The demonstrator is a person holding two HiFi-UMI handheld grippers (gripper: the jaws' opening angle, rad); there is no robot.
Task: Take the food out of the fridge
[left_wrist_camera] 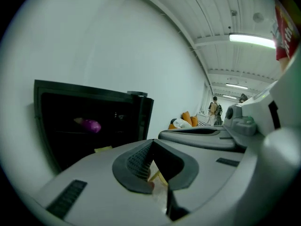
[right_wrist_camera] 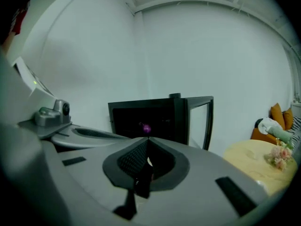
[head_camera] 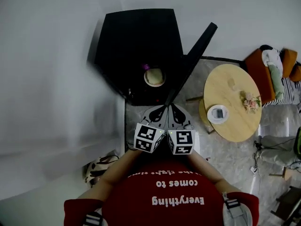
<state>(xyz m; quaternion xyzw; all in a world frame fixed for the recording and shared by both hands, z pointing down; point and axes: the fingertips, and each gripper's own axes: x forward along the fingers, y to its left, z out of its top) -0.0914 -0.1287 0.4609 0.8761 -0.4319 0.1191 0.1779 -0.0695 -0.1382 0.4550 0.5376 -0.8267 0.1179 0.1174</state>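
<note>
Ahead of both tongs, well apart from them: black fridge [head_camera: 136, 36], door [head_camera: 197, 51] swung open, its free edge reaching back near the right tongs [head_camera: 176, 112]. Left tongs [head_camera: 159, 112] just beside the right, almost touching. Both pairs pressed together with nothing pinched; each gripper view shows the pads meeting at the tip.

Food not out yet. Pale round dish [head_camera: 154, 77] sits near the fridge front, straight ahead of the tongs. Purple item [head_camera: 146, 67] lies just beyond it, slightly to the left-tongs side. Cannot tell whether they share a shelf.

Right of the right tongs, off the approach line: round surface [head_camera: 237, 119] with a white bowl [head_camera: 217, 113] and flowers [head_camera: 250, 101].

Risks, as I judge them:
- Tongs arriving closed would shove the dish deeper rather than grip it; they need to spread first.
- Right tongs run close to the door edge; a drift that way clips the door and swings it.
- Reaching past the dish for the purple item could tip the dish.
- Tongs this close may knock each other when spreading.
- The interior is dark and depth is hard to read, so a pinch may miss the rim.
</note>
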